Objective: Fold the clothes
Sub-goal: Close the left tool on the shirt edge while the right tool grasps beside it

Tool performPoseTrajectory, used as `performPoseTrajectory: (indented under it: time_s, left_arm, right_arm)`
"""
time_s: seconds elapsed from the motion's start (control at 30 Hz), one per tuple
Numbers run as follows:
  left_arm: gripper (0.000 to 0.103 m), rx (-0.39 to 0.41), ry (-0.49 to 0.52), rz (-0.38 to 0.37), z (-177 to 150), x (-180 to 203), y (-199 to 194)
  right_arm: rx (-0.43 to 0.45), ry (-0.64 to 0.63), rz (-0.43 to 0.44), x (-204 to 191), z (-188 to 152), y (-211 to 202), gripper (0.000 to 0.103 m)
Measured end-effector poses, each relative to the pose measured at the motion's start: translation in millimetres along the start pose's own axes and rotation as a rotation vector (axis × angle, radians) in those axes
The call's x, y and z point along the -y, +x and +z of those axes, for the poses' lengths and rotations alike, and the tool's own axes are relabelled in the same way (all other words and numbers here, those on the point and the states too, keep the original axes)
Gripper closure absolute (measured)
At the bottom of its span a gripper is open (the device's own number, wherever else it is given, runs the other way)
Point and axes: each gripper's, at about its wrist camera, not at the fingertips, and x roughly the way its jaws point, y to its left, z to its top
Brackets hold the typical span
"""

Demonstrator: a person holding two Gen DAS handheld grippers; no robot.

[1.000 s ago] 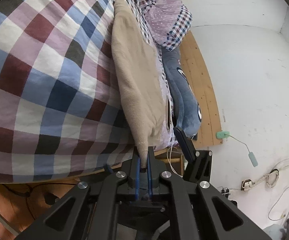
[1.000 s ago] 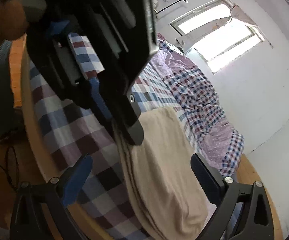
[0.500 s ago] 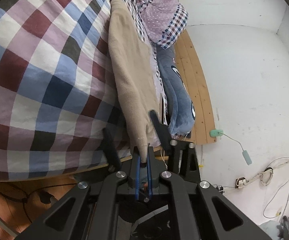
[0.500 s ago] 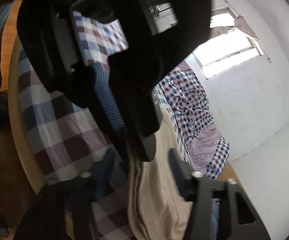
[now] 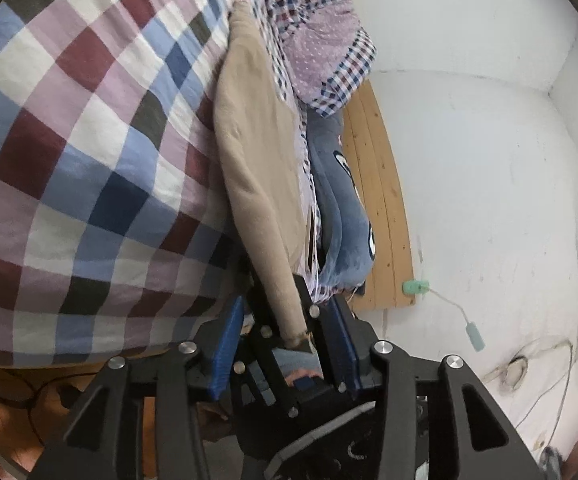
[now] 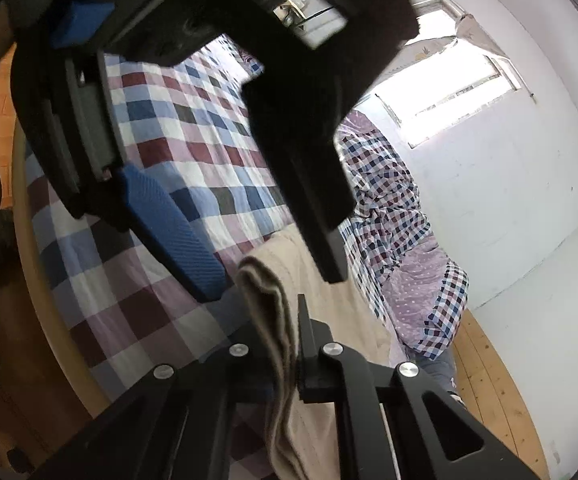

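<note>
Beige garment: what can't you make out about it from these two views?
Left wrist: the garment lies edge-on, so its type and sleeves are hidden.
Right wrist: its hanging end is cut off by the bottom edge, behind the right gripper.
Right wrist: its far part is blocked by the blurred left gripper.

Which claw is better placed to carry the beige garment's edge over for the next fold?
Right, probably. The right claw is shut on an edge of the beige garment, while the left claw stands open around that grip, holding nothing; it would need to re-grasp first.
</note>
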Motion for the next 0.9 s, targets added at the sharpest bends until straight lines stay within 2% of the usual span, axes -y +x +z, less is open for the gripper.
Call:
performPoseTrajectory:
  time_s: [0.33, 0.4, 0.43, 0.47, 0.53, 0.57, 0.7, 0.77, 0.9]
  left_arm:
    - [0.057, 0.019, -0.016, 0.034, 4.7, -3.4, 24.4]
    - [0.067, 0.011, -0.010, 0.048, 1.2, -2.8, 28.0]
    - [0.079, 0.013, -0.006, 0.058, -0.4, -1.9, 28.0]
    - [0.085, 0.018, -0.003, 0.068, -1.8, -0.8, 27.7]
    - [0.096, 0.029, 0.001, 0.085, -3.8, 0.9, 26.4]
    - [0.099, 0.038, 0.000, 0.084, -4.0, 1.2, 24.5]
    - [0.100, 0.046, 0.018, 0.092, -3.4, 5.5, 22.4]
    - [0.100, 0.043, 0.026, 0.087, -3.5, 7.0, 22.8]
    - [0.100, 0.038, 0.019, 0.065, -5.4, 6.7, 19.2]
  right_arm:
    - [0.000, -0.005, -0.013, 4.2, -3.8, -2.4, 0.098]
    - [-0.004, -0.011, -0.013, 4.1, -3.9, -4.0, 0.098]
    - [-0.008, -0.015, -0.013, 2.5, -4.6, -3.3, 0.098]
    - [-0.012, -0.020, -0.012, 0.9, -5.3, -2.6, 0.098]
    - [-0.016, -0.030, -0.020, 3.8, -4.6, 5.5, 0.098]
    - [-0.018, -0.034, -0.025, 5.1, -4.5, 9.3, 0.098]
    - [-0.034, -0.046, -0.054, 1.6, -9.6, 11.9, 0.082]
    - [-0.051, -0.037, -0.065, 3.2, -12.0, 16.7, 0.066]
    - [-0.059, -0.029, -0.083, 5.9, -13.2, 22.5, 0.064]
